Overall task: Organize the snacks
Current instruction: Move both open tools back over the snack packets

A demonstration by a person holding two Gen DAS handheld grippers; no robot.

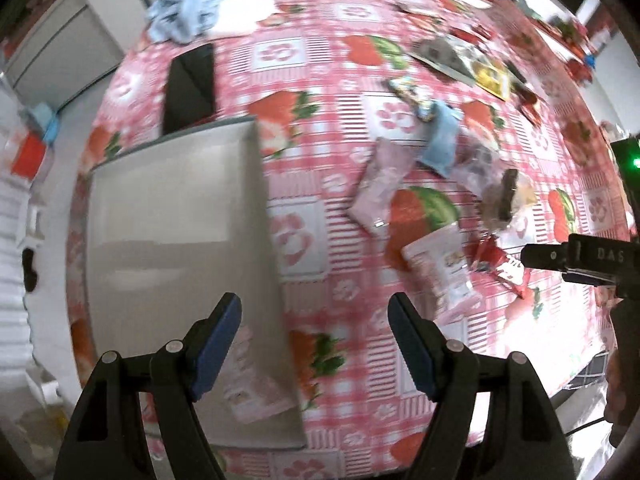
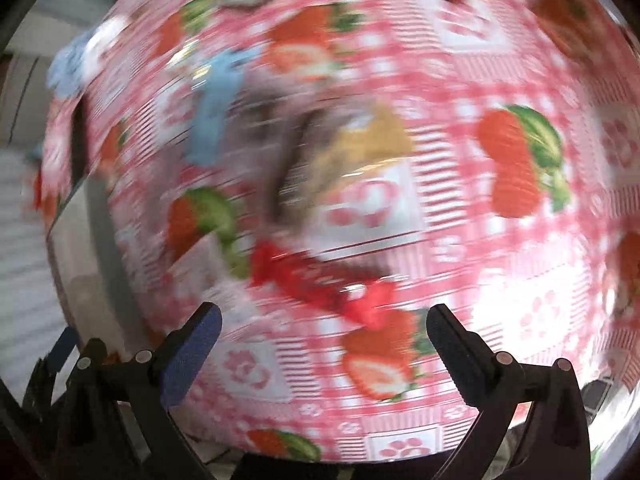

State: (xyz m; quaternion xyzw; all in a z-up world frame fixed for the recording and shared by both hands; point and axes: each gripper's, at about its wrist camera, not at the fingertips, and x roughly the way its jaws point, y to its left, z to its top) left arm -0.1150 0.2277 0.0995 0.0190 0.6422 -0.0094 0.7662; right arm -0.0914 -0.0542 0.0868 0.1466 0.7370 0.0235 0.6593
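Observation:
My left gripper (image 1: 316, 316) is open and empty, above the right edge of a metal tray (image 1: 176, 240) that holds one pink snack packet (image 1: 256, 384). Loose snacks lie on the strawberry tablecloth: a pink packet (image 1: 378, 184), a white-pink packet (image 1: 444, 272), a red wrapper (image 1: 502, 268), a blue packet (image 1: 440, 140) and a clear bag of brown cookies (image 1: 500, 196). My right gripper (image 2: 324, 320) is open and empty, just in front of the red wrapper (image 2: 320, 280); its view is motion-blurred. The right gripper also shows at the right edge of the left wrist view (image 1: 576, 260).
A black phone (image 1: 190, 86) lies behind the tray. Crumpled blue and white cloth (image 1: 200, 16) sits at the far left. More packets (image 1: 460, 56) lie at the far right. The table edge drops off left of the tray (image 2: 76, 240).

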